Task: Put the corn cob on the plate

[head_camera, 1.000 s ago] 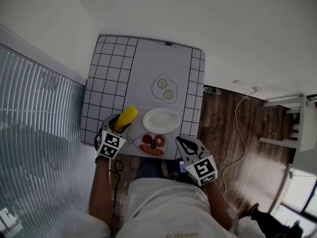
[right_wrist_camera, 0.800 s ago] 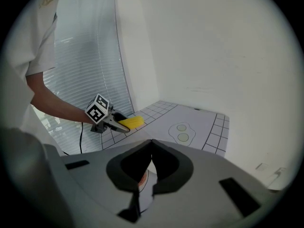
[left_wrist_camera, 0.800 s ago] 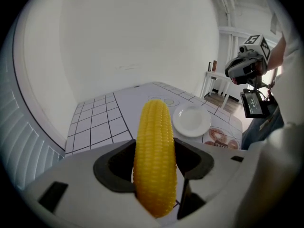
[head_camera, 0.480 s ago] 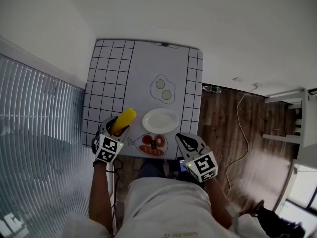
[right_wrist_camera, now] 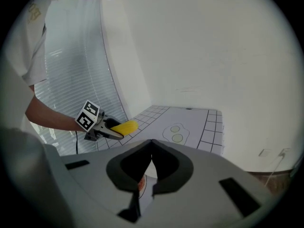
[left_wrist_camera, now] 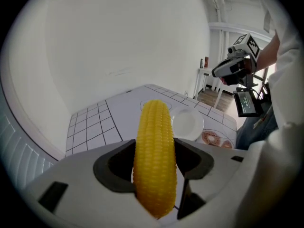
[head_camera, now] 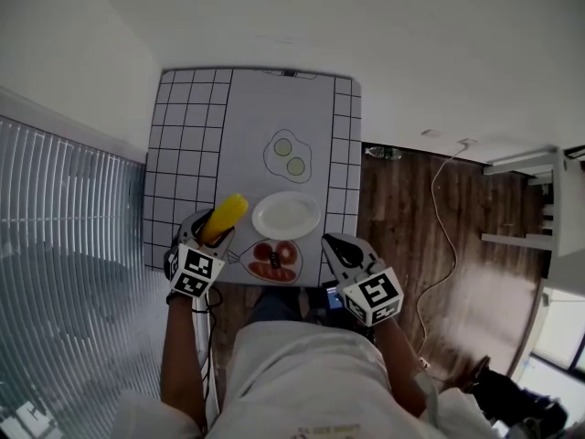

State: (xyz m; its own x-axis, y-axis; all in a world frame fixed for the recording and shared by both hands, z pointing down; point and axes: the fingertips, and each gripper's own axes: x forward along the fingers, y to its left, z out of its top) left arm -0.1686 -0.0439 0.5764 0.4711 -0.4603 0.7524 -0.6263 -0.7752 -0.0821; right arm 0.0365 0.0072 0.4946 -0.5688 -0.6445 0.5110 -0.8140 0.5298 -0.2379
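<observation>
1. The left gripper point(head_camera: 213, 233) tilts down over the table's point(head_camera: 274, 108) near left corner, jaws clamped on the corn point(head_camera: 226, 218), just left of the plate point(head_camera: 286, 215).
2. The right gripper point(head_camera: 336, 248) hangs at the near right edge, jaws together and empty.
3. The corn is yellow and knobbly; the plate is white, round and smooth.
4. The table is white with black grid borders. There is wood floor point(head_camera: 411, 208) to the right and blinds point(head_camera: 64, 245) to the left.

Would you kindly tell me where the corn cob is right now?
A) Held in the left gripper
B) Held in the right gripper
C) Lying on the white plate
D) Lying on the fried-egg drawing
A: the corn cob is clamped between the jaws of the left gripper, while the white plate lies bare.
</observation>
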